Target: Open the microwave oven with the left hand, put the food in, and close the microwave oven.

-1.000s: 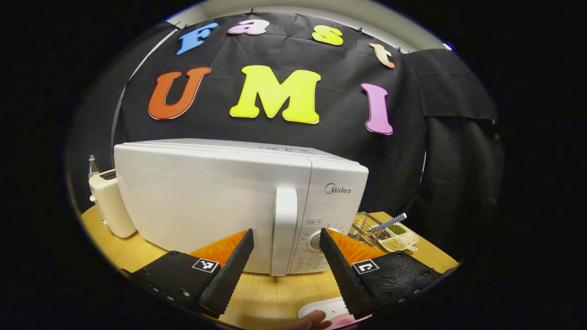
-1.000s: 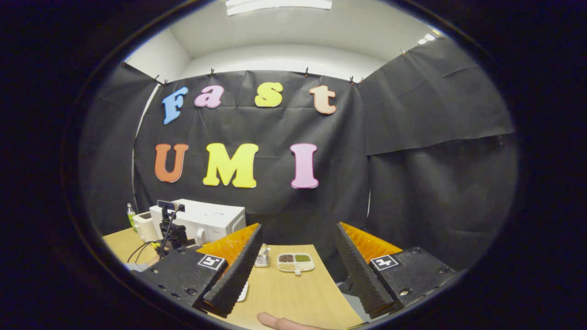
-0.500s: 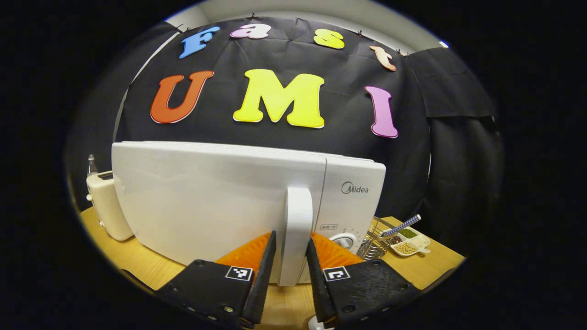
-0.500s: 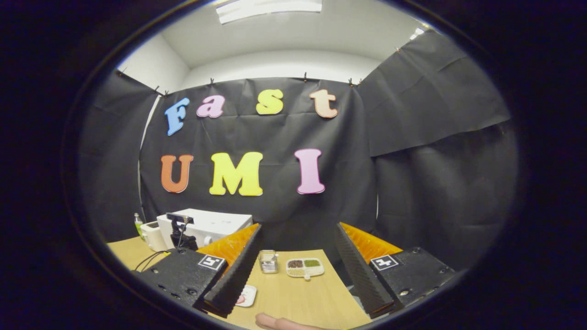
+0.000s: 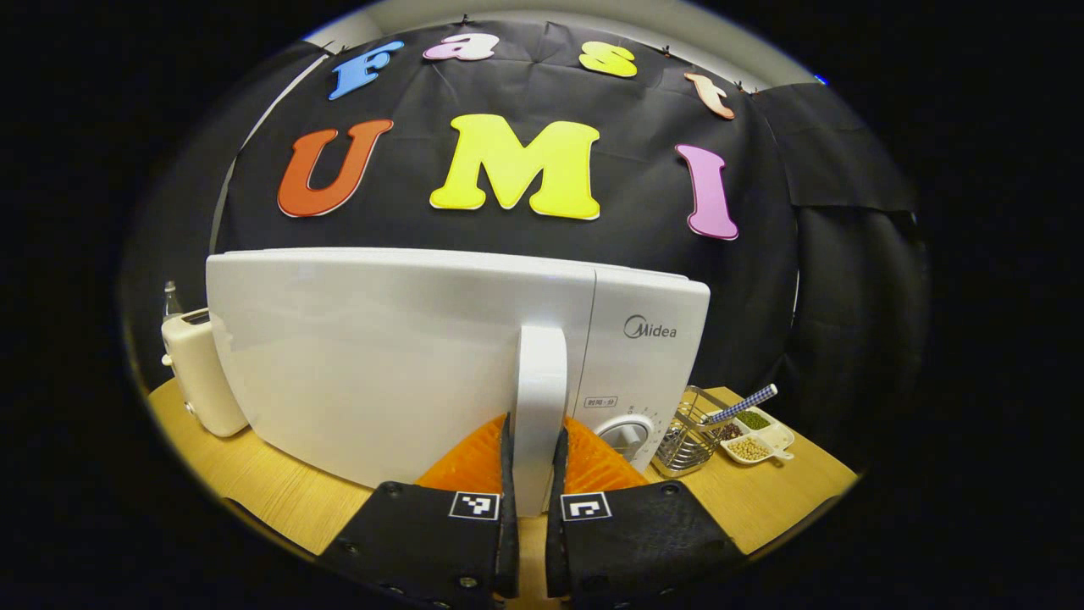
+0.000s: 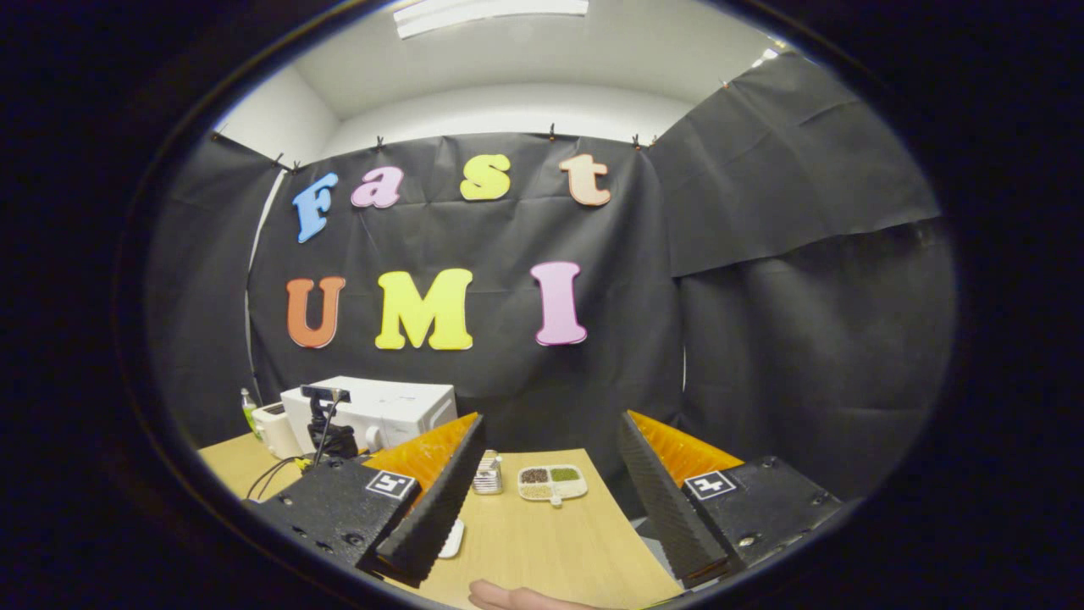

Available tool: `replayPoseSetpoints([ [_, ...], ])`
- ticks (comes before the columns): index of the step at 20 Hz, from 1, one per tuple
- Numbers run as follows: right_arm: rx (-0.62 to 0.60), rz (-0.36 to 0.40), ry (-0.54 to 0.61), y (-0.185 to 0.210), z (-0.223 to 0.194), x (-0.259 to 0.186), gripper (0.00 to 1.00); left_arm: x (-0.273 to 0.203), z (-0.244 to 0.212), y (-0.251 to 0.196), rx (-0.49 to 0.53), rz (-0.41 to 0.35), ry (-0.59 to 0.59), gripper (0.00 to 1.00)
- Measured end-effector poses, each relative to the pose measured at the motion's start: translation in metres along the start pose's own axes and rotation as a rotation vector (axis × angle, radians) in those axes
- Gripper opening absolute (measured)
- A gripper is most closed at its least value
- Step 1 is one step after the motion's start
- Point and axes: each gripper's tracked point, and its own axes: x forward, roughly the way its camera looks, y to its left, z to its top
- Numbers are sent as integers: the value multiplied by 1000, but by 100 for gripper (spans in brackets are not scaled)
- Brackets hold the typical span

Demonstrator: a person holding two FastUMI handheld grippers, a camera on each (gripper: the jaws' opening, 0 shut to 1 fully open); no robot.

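The white microwave [image 5: 398, 356] stands close in front in the left gripper view, its door flush with the body. My left gripper [image 5: 533, 430] is shut on the upright white door handle [image 5: 542, 373], one finger on each side of its lower part. In the right gripper view the microwave [image 6: 381, 407] is far off at the left, with the left gripper's rig [image 6: 326, 424] in front of it. My right gripper [image 6: 550, 424] hangs open over the wooden table [image 6: 542, 542], holding nothing. A white plate [image 6: 455, 537] peeks out behind its left finger; what lies on it is hidden.
A cream toaster [image 5: 199, 377] and a bottle [image 5: 172, 303] stand left of the microwave. To its right are a wire basket [image 5: 682, 436] and a divided dish of beans [image 5: 754, 434]. A fingertip of a hand [image 6: 512, 597] shows at the table's near edge.
My left gripper moved in to the microwave and went from wide open to shut on the door handle. The right gripper stayed open, its view shifting only slightly.
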Motion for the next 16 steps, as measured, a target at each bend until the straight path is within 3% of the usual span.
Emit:
replayPoseSetpoints([
  [7, -49, -25, 10, -17, -2, -9, 100, -6, -4, -2, 7, -47, 10, 13],
  [8, -59, -34, 4, -21, 0, -11, 94, -7, -4, -2, 8, -44, 12, 13],
  [9, -65, -41, 0, -24, 1, -13, 94, -7, -4, -1, 6, -41, 15, 13],
  [10, -68, -47, -2, -26, 2, -15, 100, -7, -4, -1, -3, -40, 15, 13],
  [11, -69, -50, 0, -28, 0, -15, 100, -7, -7, 1, -16, -39, 15, 13],
  [12, -68, -51, 1, -29, -1, -17, 100, -10, -4, -1, -25, -40, 8, 6],
  [16, -70, -56, 9, -34, -3, -17, 100, -34, -8, 3, 35, -26, -4, 6],
])
